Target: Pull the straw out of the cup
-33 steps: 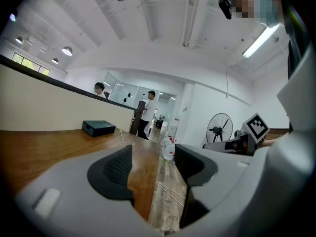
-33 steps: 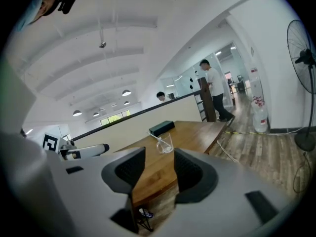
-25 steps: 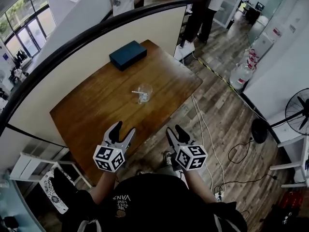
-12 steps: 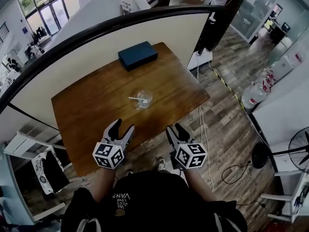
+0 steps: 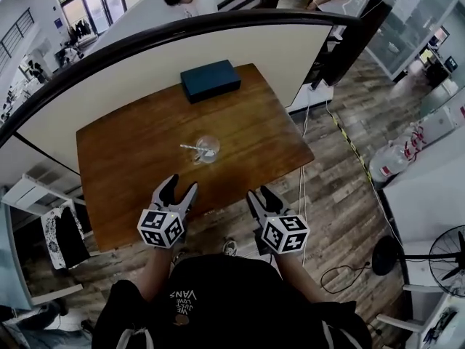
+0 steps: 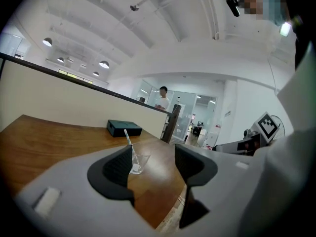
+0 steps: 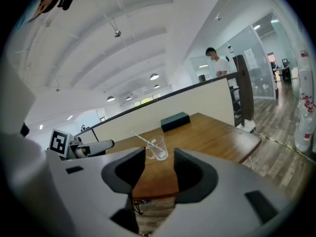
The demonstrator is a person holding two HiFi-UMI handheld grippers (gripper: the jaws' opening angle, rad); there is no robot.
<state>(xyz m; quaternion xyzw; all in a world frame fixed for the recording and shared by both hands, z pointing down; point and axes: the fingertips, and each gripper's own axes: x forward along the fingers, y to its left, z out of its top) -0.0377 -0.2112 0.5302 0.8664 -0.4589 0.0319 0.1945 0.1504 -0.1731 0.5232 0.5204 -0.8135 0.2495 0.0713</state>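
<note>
- As seen from above, a person stands at the near edge of a wooden bench (image 5: 131, 158), holding a pair of tongs in each hand.
- On the person's left, the left tongs (image 5: 179, 186) have their jaws apart with nothing between them. They point across the bench toward the cup.
- Beside them, the right tongs (image 5: 260, 193) also have their jaws apart and hold nothing. They sit by the bench's front edge.
- Near the middle of the bench stands a clear cup (image 5: 208, 148), upright and well apart from both pairs of tongs.
- Inside the cup is a pale straw (image 5: 190, 147), which leans out over the rim toward the person's left.
- At the far edge of the bench lies a dark blue box (image 5: 210, 81), close to a cream partition (image 5: 218, 49) topped by a dark rail.
- Around the bench is a wood-plank floor (image 5: 341, 195), with large water bottles (image 5: 392, 162) standing on it to the right.
</note>
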